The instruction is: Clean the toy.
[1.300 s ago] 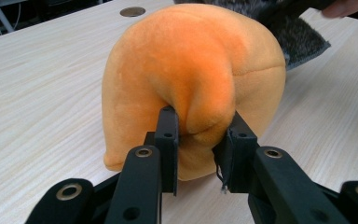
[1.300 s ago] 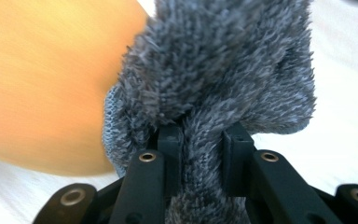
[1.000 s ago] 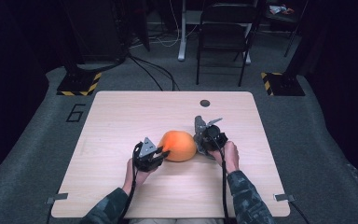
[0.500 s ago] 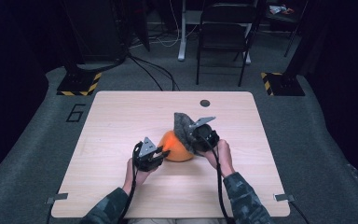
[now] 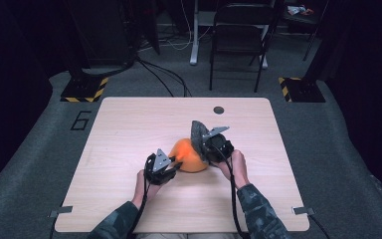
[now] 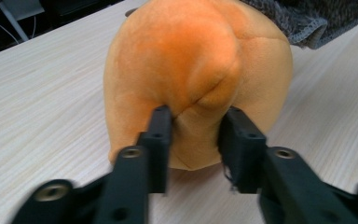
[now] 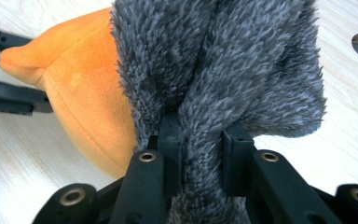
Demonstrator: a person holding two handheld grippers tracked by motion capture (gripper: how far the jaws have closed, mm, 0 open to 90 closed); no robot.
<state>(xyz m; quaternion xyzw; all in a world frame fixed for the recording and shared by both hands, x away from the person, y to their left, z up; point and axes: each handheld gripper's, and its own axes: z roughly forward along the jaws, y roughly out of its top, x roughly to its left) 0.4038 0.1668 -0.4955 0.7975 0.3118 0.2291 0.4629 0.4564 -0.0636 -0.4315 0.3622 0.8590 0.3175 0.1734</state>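
Observation:
An orange plush toy (image 5: 189, 157) lies at the middle of the wooden table (image 5: 129, 129). My left gripper (image 5: 176, 163) holds it from the near left. In the left gripper view its jaws (image 6: 196, 116) pinch a fold of the orange plush (image 6: 191, 56) and have just been closing on it. My right gripper (image 5: 205, 149) is shut on a grey fuzzy cloth (image 5: 198, 134), held upright against the toy's right side. The right gripper view shows the jaws (image 7: 200, 135) clamping a bunch of grey cloth (image 7: 223, 60), with the orange toy (image 7: 84, 70) behind it on the left.
A round cable hole (image 5: 219, 110) sits near the table's far edge. Beyond the table stand a black chair (image 5: 238, 35) and two bases with yellow-black stripes (image 5: 84, 89). Bare tabletop lies on both sides of the toy.
My right gripper has risen and shifted left, lifting the grey cloth up against the orange toy. The left gripper has stayed on the toy.

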